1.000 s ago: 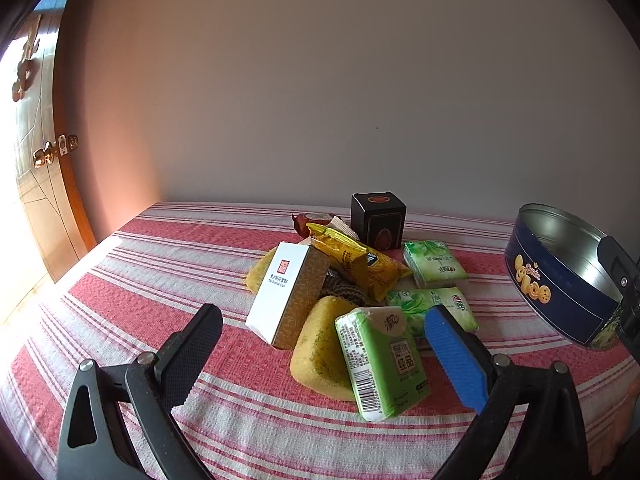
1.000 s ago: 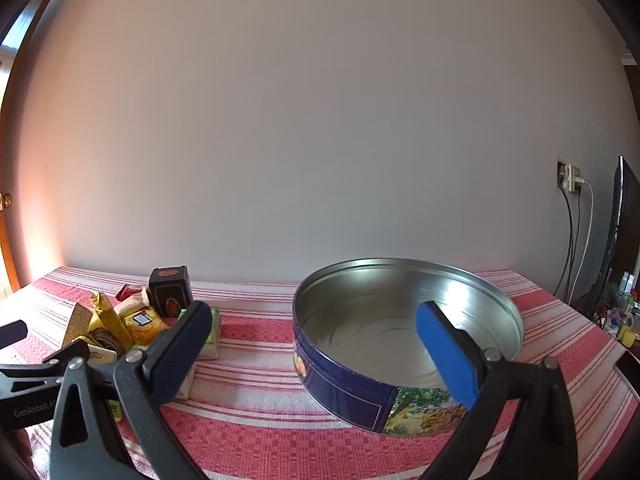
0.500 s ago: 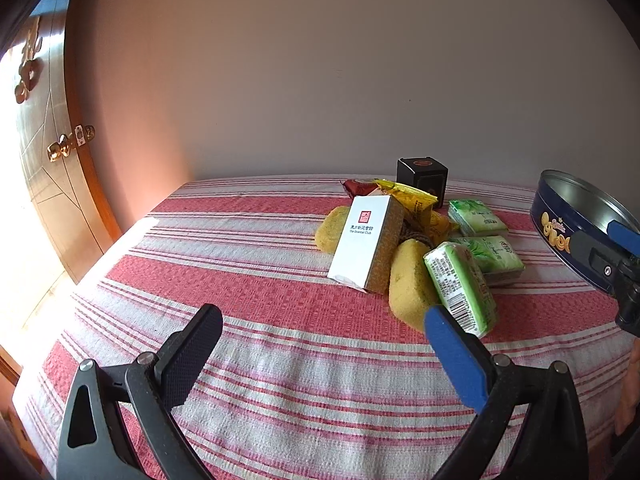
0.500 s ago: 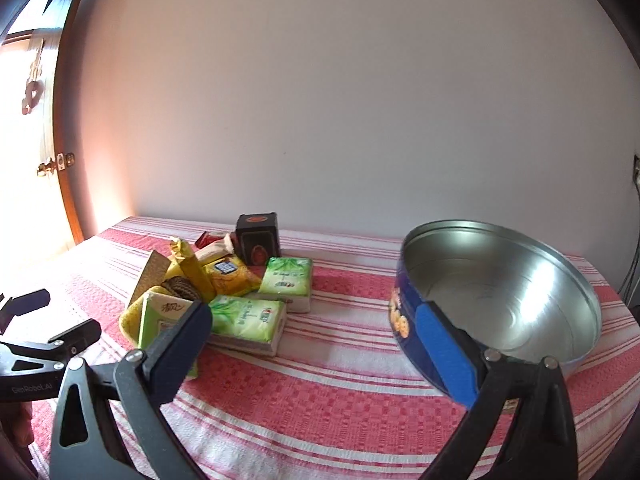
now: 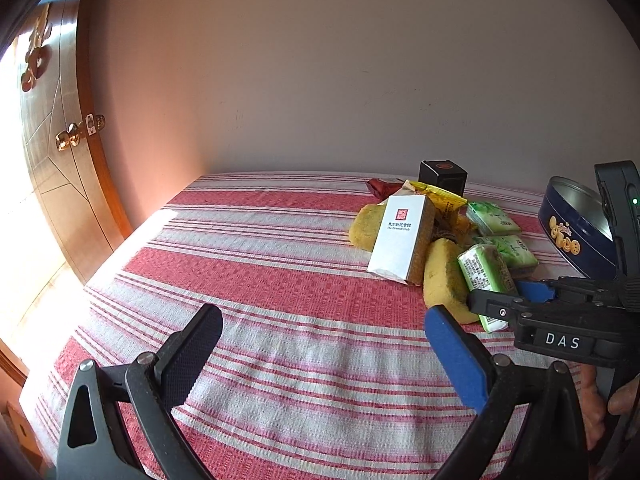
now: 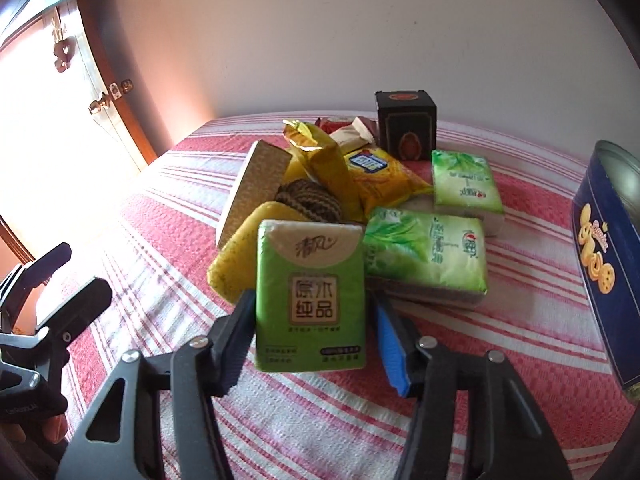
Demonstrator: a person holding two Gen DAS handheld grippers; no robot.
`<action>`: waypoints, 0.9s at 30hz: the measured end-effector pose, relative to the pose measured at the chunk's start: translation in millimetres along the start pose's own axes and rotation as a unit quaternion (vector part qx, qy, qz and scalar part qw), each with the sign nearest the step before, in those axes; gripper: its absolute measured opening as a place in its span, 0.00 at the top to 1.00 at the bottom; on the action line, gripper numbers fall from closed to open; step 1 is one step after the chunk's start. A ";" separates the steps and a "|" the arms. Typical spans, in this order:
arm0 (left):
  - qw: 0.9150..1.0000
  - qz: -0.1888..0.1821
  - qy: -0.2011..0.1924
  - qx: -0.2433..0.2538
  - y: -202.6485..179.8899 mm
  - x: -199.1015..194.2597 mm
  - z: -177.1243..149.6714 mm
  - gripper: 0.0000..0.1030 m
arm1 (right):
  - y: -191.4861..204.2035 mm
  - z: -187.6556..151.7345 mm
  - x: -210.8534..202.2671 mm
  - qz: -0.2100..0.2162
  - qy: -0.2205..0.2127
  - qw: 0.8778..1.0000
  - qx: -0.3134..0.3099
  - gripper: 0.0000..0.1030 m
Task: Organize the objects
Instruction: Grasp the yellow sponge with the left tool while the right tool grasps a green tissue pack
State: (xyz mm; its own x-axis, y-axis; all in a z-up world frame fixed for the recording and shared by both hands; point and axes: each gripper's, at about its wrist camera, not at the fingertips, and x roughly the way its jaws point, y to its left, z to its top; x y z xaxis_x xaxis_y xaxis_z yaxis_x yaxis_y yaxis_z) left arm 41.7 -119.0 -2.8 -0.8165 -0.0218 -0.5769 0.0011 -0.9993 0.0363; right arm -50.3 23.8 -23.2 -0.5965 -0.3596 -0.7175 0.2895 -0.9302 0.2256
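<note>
right tongs clamp a green tissue pack at the near edge of the pile

the right tongs are clenched on the green tissue pack: the black finger presses its left side and the blue finger its right. the pack leans on a yellow sponge at the near edge of a pile on the red-and-white striped desk.

the right wrist view shows the pile close up: two more pale green tissue packs and to the right, a coiled dark scouring pad behind the held pack, a yellow snack bag, a gold wrapper, a black box at the back and a white carton tilted on the left. the blue cookie tin stands at the right edge, only part of it in frame.

the left wrist view gives the wider scene. its own left tongs are released, with bare striped cloth between the black and blue fingers, well apart from the pile. it shows the printed white face of the carton, a second yellow sponge behind it, and the right tongs reaching in from the right onto the green tissue pack. the cookie tin sits behind that tool, its open silver inside showing. part of a hand shows at the lower right. a wooden door with a brass knob stands at the left.
</note>
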 end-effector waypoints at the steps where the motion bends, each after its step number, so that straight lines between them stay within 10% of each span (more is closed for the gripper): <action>1: 1.000 -0.005 0.002 0.003 -3.0 0.9 0.5 0.01 | -0.4 -1.0 -2.3 0.001 -0.001 1.000 0.001 0.52; 6: 0.999 -0.042 -0.003 0.015 -29.0 4.6 8.8 0.01 | -9.6 -5.9 -43.0 -0.011 -0.058 0.998 -0.012 0.52; 15: 0.993 -0.083 0.073 0.029 -85.5 64.4 27.1 0.04 | -51.1 -8.6 -97.9 -0.212 -0.185 0.959 -0.041 0.52; 24: 0.989 -0.085 0.123 0.003 -98.5 105.4 25.1 0.78 | -67.5 -0.2 -103.9 -0.195 -0.180 0.964 -0.009 0.51; 27: 0.988 -0.101 0.114 -0.002 -96.0 100.0 26.4 0.77 | -68.4 1.4 -103.1 -0.196 -0.185 0.963 -0.008 0.51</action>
State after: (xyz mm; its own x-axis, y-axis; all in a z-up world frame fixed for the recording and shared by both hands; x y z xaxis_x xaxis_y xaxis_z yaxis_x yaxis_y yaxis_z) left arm -55.3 -24.5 -42.4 -0.6487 0.1734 -0.7411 -0.1460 -0.9840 -0.1025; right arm -9.7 124.4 36.3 -0.8873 0.0155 -0.4610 -0.0030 -0.9996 -0.0279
